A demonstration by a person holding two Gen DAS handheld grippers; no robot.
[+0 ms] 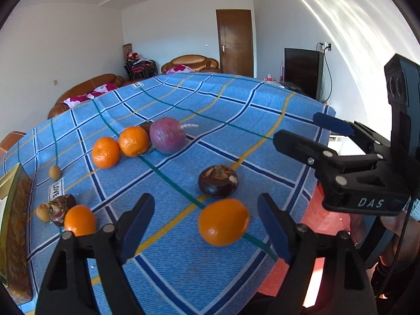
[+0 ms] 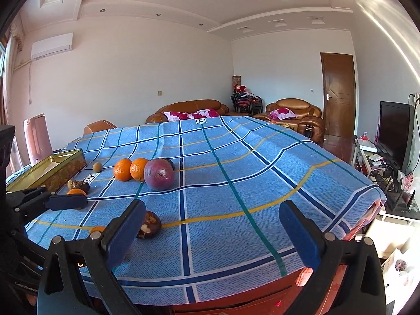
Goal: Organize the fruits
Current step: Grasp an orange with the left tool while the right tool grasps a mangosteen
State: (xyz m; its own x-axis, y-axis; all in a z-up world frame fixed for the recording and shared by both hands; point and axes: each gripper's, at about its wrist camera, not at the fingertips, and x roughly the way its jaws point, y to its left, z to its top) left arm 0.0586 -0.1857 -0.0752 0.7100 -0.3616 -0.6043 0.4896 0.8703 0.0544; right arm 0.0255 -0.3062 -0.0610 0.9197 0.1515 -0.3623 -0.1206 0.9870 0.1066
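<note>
We bring the left gripper [image 1: 206,223] low over the near edge of the worktop [image 1: 236,105], its fingers [image 1: 136,223] spread wide on either side of an orange [image 1: 223,221] without touching it. The right gripper [image 2: 212,228] hangs beside it with its fingers [image 2: 126,231] just as wide and nothing between them, only bare cloth ahead. The rest of the fruit is scattered over the blue checked cloth: a dark mangosteen [image 1: 218,181] just behind the orange, two more oranges [image 1: 119,147] touching each other farther back beside a purple fruit [image 1: 168,135], and at the left a fourth orange [image 1: 79,220] against another dark fruit [image 1: 61,208], near a gold tin [image 2: 50,169] that we judge to be where the fruit should go. The risks, as we read them, come from the orange itself: it is round and sits close to the cloth's edge, so one finger arriving first could nudge it toward us and off the worktop. A squeeze off its middle could squirt it sideways into the mangosteen. The loose cloth may also bunch under a low fingertip and drag nearby fruit along. With both tools so near each other, a hurried swing toward the tin could knock them together.
</note>
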